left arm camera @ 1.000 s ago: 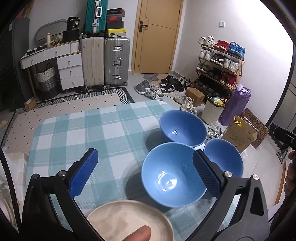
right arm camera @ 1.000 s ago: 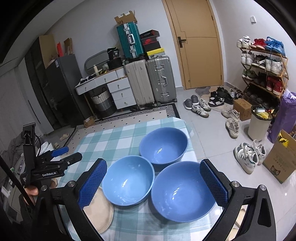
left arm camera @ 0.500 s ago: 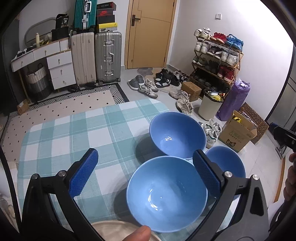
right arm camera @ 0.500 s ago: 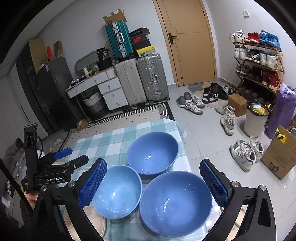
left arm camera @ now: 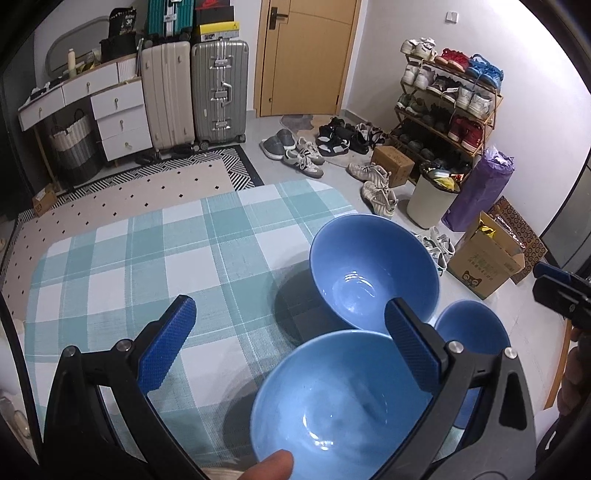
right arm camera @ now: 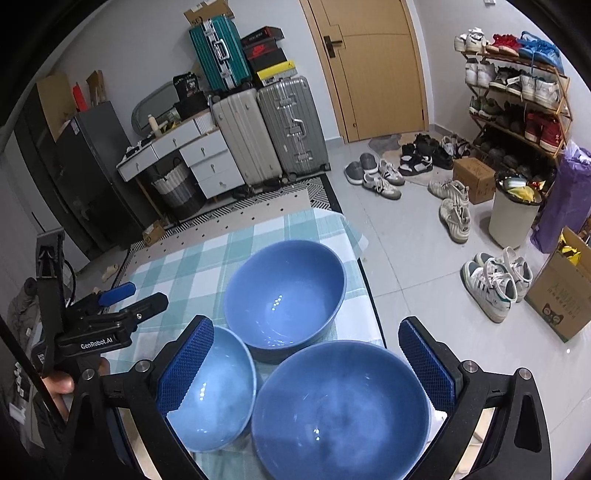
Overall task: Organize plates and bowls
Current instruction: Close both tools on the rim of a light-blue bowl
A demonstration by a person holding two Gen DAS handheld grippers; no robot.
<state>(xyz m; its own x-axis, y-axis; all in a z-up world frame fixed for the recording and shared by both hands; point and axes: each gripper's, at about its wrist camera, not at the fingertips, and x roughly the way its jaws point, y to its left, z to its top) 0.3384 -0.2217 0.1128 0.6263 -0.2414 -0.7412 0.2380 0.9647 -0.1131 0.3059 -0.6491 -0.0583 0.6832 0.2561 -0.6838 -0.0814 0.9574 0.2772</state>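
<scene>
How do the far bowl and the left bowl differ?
The far bowl looks wider and deeper than the left bowl. The far bowl stands ahead of the left gripper; the left bowl lies under its open jaws. Both are blue, upright and empty, on the checked cloth.

The clearest lettering is "GenRobot.AI", white on the black body of the left gripper (right arm camera: pixel 116 297) at the lower left of the right wrist view. In the upper left of the left wrist view, a black bag (left arm camera: pixel 121 24) on top of the white dresser carries the number "36"; in the right wrist view the same bag (right arm camera: pixel 186 86) has a white mark that is too blurred to read with confidence. The cardboard box (left arm camera: pixel 480 258) at the right edge of the left wrist view bears a printed cat face under a line of characters too small to read. Nothing else in either view can be read.
</scene>
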